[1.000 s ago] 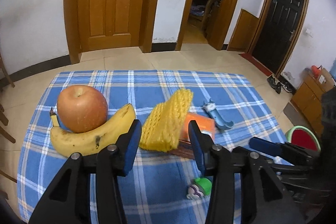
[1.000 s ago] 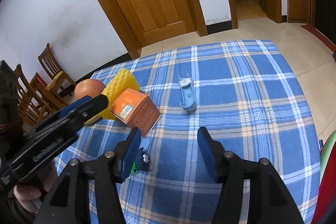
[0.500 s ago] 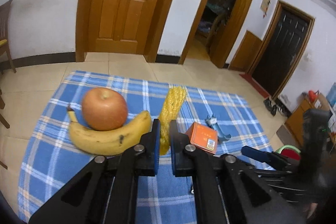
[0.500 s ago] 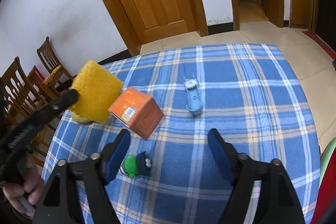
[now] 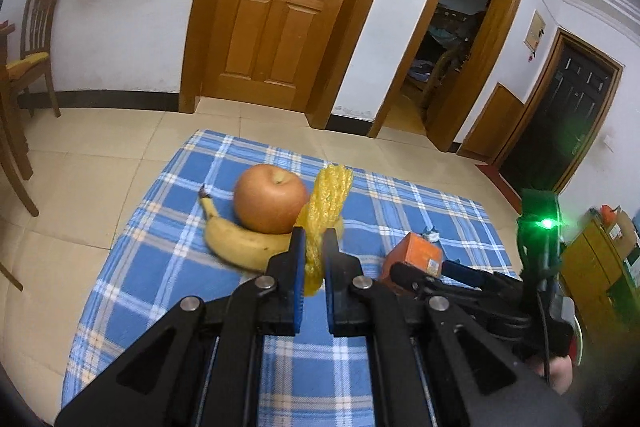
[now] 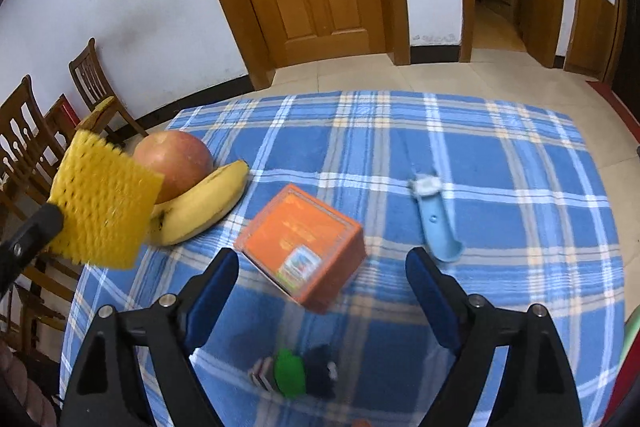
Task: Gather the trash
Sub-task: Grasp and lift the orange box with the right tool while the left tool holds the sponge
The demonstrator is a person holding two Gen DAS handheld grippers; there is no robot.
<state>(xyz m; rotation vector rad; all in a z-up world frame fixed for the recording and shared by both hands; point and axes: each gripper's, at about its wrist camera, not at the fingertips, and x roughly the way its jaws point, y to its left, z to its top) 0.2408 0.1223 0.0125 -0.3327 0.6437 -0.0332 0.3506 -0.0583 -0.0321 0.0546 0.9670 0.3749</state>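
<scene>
My left gripper (image 5: 313,247) is shut on a yellow foam fruit net (image 5: 325,211) and holds it up above the blue checked tablecloth (image 5: 168,251). The net also shows at the left of the right wrist view (image 6: 102,203). My right gripper (image 6: 322,279) is open and empty, just above and near an orange box (image 6: 304,247) that lies tilted on the cloth. The box shows in the left wrist view too (image 5: 414,255). A light blue plastic piece (image 6: 436,223) lies to the right of the box. A small green and dark toy (image 6: 300,373) lies between the gripper's arms.
An apple (image 5: 270,199) and a banana (image 5: 240,247) lie together at the left of the cloth (image 6: 500,147). Wooden chairs (image 6: 28,131) stand beyond the table's left edge. A red and green bin edge (image 5: 578,339) shows at the far right.
My left gripper closed on the yellow net and lifted it off the cloth. My right gripper moved forward toward the orange box, still open.
</scene>
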